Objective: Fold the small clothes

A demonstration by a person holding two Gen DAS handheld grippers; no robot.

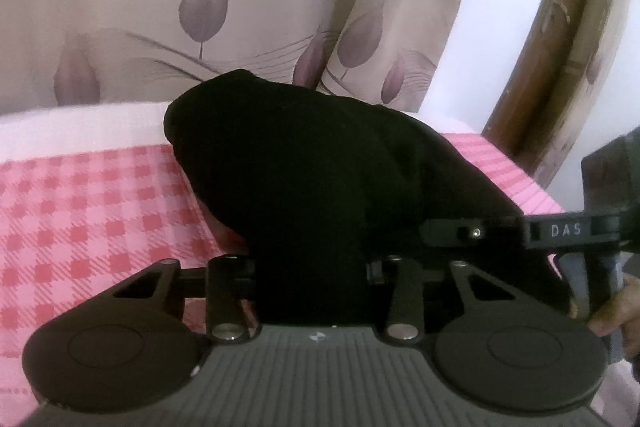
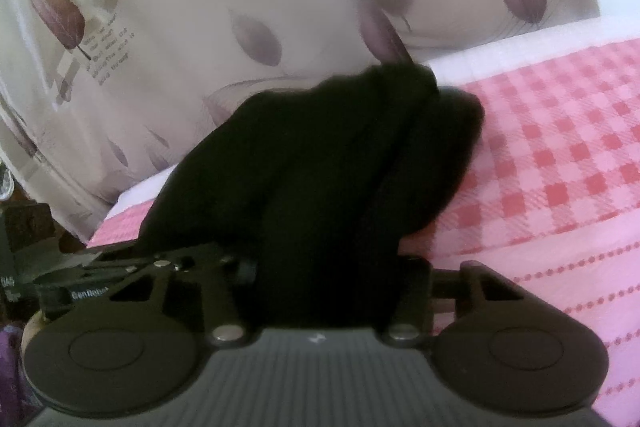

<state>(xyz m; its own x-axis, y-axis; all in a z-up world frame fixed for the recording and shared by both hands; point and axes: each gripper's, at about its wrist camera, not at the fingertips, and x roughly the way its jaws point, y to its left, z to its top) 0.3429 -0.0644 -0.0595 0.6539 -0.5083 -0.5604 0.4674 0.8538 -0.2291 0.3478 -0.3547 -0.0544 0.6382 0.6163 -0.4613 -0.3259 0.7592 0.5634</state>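
Leaf-printed curtains (image 1: 208,7) are hanging behind a pink checked cloth (image 1: 80,211) that is covering the surface, which may be a bed or a bench; the pictures are not settling which. Working outward from the left tool (image 1: 312,279), its fingers are hidden under a black garment (image 1: 304,163), which is bunching right at the jaws, so it appears to be clamped on the fabric, though the grip itself is not showing. The right tool (image 2: 324,275) is looking the same in its own view: the garment is swallowing the fingers and seemingly pinched between them. The cloth is rising as a dark mound straight ahead of both tools, its far end drooping towards the checked cover. Both tools are sitting close together, the right one showing at the edge of the left view. The risk, as I judge it, is thick bunched layers slipping from one grip, or being caught unevenly, leaving the fold crooked.
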